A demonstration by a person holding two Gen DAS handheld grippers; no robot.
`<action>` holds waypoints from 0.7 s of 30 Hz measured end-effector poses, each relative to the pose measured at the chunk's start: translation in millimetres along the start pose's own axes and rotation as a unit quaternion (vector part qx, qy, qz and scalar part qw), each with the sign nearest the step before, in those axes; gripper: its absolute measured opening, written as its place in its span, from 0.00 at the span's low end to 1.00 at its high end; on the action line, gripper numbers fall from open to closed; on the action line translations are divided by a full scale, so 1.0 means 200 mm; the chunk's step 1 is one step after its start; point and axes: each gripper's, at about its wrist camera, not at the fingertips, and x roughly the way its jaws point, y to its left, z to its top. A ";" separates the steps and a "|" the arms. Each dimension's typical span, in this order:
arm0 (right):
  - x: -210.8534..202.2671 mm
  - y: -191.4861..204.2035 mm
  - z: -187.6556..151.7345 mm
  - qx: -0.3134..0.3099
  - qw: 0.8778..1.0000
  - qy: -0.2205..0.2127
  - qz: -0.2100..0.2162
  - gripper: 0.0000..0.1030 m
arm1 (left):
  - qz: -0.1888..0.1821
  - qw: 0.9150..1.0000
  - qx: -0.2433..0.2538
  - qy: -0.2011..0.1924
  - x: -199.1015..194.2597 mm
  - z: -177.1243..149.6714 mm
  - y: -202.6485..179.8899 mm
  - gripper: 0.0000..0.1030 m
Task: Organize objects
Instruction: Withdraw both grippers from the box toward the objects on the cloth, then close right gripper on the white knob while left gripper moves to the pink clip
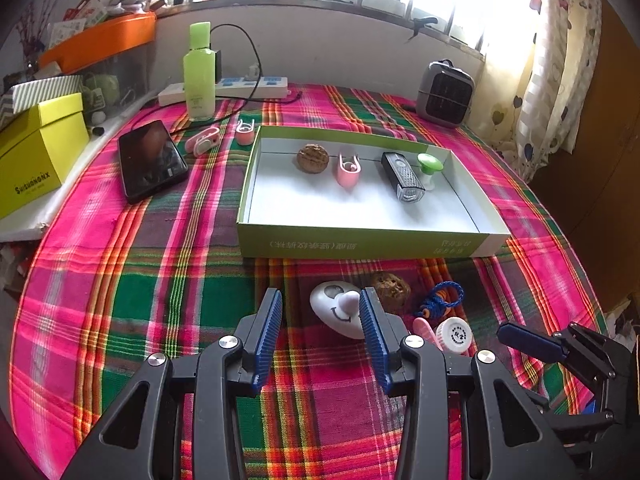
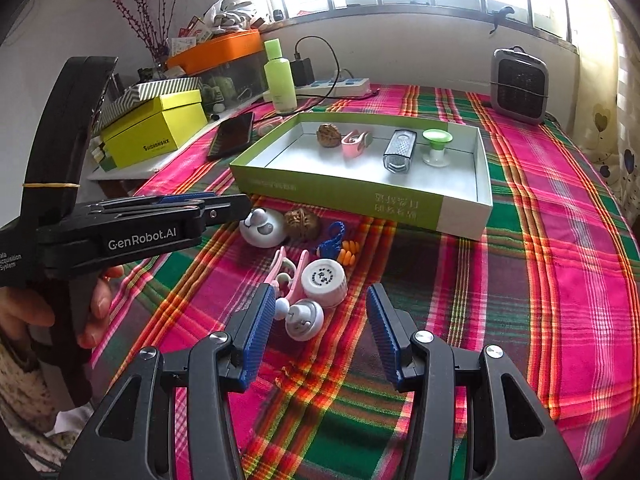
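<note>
Both jaws stand spread and empty: the left hand-held gripper [image 1: 320,312] beside the white smiley toy [image 1: 338,314], the right hand-held gripper [image 2: 320,316] near a white cap [image 2: 324,283]. Farther off, the green box [image 1: 360,240] already holds four items; roughly six remain outside.
</note>
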 end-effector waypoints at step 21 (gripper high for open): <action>0.07 0.04 -0.03 -0.016 0.999 0.028 -0.018 0.29 | -0.017 1.000 -0.001 0.016 -0.01 -0.07 -0.01 0.38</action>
